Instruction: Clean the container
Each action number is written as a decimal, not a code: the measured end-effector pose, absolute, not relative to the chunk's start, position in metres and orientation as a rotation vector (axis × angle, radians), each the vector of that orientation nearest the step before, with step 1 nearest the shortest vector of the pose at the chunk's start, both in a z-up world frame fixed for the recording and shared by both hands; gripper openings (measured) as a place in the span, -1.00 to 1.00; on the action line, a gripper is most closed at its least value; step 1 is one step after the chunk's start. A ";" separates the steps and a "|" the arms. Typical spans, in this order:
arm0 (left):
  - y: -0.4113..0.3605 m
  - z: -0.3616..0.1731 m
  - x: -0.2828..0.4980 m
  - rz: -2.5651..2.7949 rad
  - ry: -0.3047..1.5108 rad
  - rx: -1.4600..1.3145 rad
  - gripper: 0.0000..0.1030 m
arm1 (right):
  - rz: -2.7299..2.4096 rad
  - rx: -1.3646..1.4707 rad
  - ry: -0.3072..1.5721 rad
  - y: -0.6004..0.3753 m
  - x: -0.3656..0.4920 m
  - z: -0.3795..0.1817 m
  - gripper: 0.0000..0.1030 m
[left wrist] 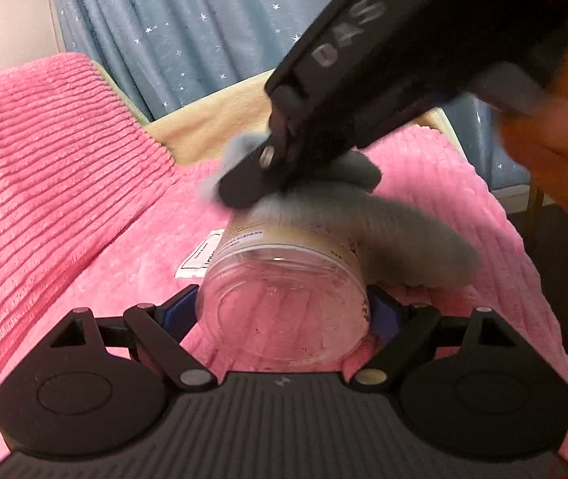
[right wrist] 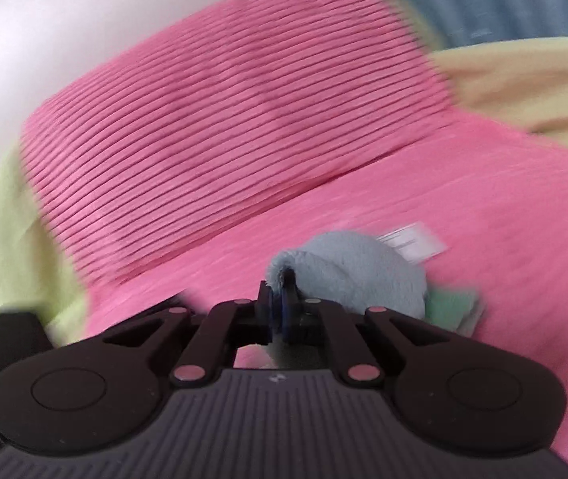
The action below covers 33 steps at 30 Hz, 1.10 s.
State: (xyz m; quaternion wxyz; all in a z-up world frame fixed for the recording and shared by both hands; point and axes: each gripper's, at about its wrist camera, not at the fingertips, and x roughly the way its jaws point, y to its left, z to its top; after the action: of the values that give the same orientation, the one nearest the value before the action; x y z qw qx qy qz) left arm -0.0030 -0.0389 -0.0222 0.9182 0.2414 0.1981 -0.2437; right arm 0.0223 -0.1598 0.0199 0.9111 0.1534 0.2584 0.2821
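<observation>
Your left claw (left wrist: 284,315) pinches the clear plastic jar (left wrist: 284,299) on its side, steadying it, while your right claw (right wrist: 278,307), above it, pinches the grey cloth (right wrist: 348,271) against its wall.

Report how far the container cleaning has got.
Done: the left gripper is clamped on the clear container, lying on its side over the pink blanket, and the right gripper is pinched shut on the grey cloth. In hand: the cloth drapes over the container's far end under the right gripper, mid-wipe. Left: reddish specks still show on the container's wall, so wiping isn't finished.
</observation>
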 end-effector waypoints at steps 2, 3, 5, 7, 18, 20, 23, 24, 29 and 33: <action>-0.039 -0.022 -0.002 -0.499 0.408 0.504 0.68 | 0.612 0.251 0.531 -0.149 0.020 0.021 -0.97; -0.040 -0.022 -0.001 -0.498 0.407 0.505 0.68 | 0.594 0.249 0.524 -0.151 0.022 0.021 -0.98; -0.042 -0.022 -0.002 -0.496 0.402 0.518 0.68 | 0.527 0.272 0.508 -0.161 0.028 0.022 -0.98; -0.044 -0.022 -0.002 -0.497 0.398 0.524 0.68 | 0.417 0.302 0.478 -0.176 0.033 0.019 -0.98; -0.004 -0.010 0.023 -0.585 0.524 0.088 0.70 | 0.383 0.341 0.468 -0.181 0.037 0.016 -0.98; -0.004 -0.010 0.026 -0.591 0.527 0.092 0.69 | 0.392 0.336 0.469 -0.180 0.037 0.017 -0.94; -0.014 -0.010 0.017 -0.565 0.486 0.227 0.69 | 0.506 0.301 0.487 -0.167 0.026 0.020 -0.93; -0.018 -0.011 0.013 -0.552 0.469 0.284 0.69 | 0.547 0.283 0.496 -0.160 0.024 0.020 -0.93; -0.038 -0.018 -0.003 -0.532 0.403 0.473 0.68 | 0.545 0.251 0.494 -0.156 0.028 0.019 -0.98; -0.042 -0.019 -0.004 -0.531 0.390 0.504 0.68 | 0.425 0.295 0.471 -0.175 0.032 0.018 -0.96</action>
State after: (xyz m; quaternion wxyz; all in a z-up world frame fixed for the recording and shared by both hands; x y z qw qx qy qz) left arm -0.0043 -0.0425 -0.0194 0.9152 0.2447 0.1896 -0.2579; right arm 0.0323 -0.1748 0.0180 0.9394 0.1447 0.2308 0.2082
